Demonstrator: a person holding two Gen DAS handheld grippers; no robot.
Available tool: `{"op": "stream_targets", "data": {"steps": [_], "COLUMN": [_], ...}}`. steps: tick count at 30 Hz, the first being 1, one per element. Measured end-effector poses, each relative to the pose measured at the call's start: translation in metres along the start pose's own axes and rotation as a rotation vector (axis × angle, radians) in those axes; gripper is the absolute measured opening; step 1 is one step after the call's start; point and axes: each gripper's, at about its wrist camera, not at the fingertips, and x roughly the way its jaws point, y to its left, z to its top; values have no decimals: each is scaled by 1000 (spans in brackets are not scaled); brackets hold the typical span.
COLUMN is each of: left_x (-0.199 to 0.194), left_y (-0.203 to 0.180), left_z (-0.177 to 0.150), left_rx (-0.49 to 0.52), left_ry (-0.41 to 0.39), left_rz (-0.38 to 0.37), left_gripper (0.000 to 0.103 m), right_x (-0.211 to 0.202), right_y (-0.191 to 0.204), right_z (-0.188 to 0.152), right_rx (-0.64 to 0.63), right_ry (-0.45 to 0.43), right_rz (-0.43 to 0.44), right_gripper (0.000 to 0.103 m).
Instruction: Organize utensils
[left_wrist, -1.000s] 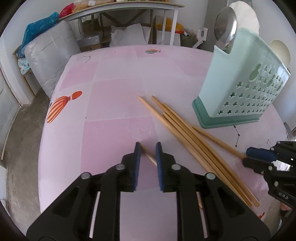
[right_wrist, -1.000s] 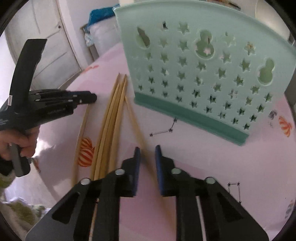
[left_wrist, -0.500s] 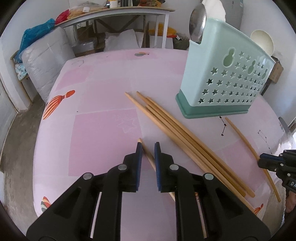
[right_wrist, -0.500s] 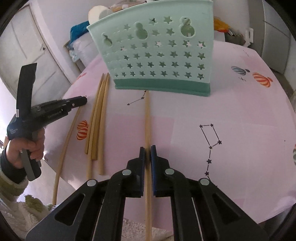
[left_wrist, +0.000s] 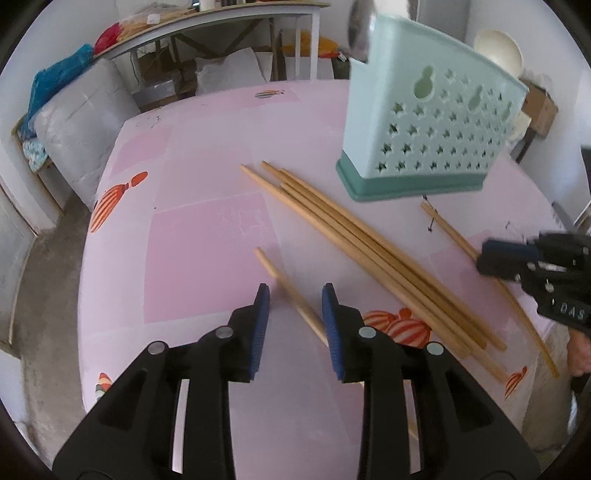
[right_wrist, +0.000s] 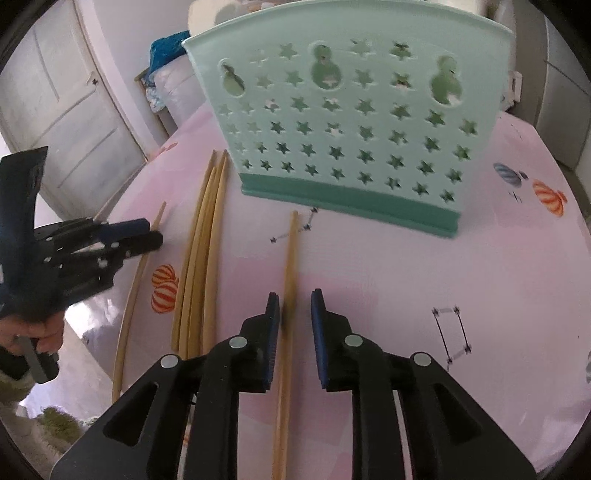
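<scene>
A mint-green utensil holder (left_wrist: 424, 140) (right_wrist: 351, 129) stands upright on the pink table, with a spoon (left_wrist: 360, 29) in it. Several wooden chopsticks (left_wrist: 369, 240) (right_wrist: 199, 240) lie bundled beside it. My left gripper (left_wrist: 295, 295) (right_wrist: 153, 232) is opening; a single chopstick (left_wrist: 280, 277) (right_wrist: 136, 273) lies on the cloth between its pads, which stand off it. My right gripper (right_wrist: 294, 299) (left_wrist: 484, 258) is opening too. Another chopstick (right_wrist: 290, 258) (left_wrist: 450, 229) runs between its pads, close to the left one, with a gap to the right one.
The table's rounded edge (left_wrist: 88, 280) drops to a concrete floor on the left. Behind it stand a white side table (left_wrist: 221, 18) and stuffed sacks (left_wrist: 77, 122). A door (right_wrist: 66, 103) is at the left of the right wrist view. A hand (right_wrist: 33, 332) holds the left gripper.
Both grippers' jaws have parted; half a second ago each was shut on its chopstick. Both chopsticks now lie free between the pads. The left view has shifted across the table.
</scene>
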Motion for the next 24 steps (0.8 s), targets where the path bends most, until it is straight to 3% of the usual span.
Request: {"op": "stream_targets", "data": {"steps": [3,4,8,13,16,20,24], "left_x": [3,4,8,8,7,6,1], "left_y": [-3,-3,-5,-11,-12,-11,-5], "left_z": [3,4,8,9,9,9,12], "left_rx": [6,3,10,67,74,54,-2], "left_ry": [-5,-8,-13,-22,-23,-26,-30], "left_rz": [9,10,17,30,37,36,-6], "left_gripper": [26,23,12,5,5,5,4], "right_x": [5,7,4,3,9,10,12], "right_y": [6,7,-1,-22,-28,-25,-25], "right_z": [5,6,4,4,9,10,9], "right_rx": [-21,-17,15,93,128,112,139], "right_ry": [-10,-17,-32,-27,-26,-43,-53], "right_rz": [-26,-51,-60,0,41,34,50], "right_gripper": [13,9,7,7,7,7,7]}}
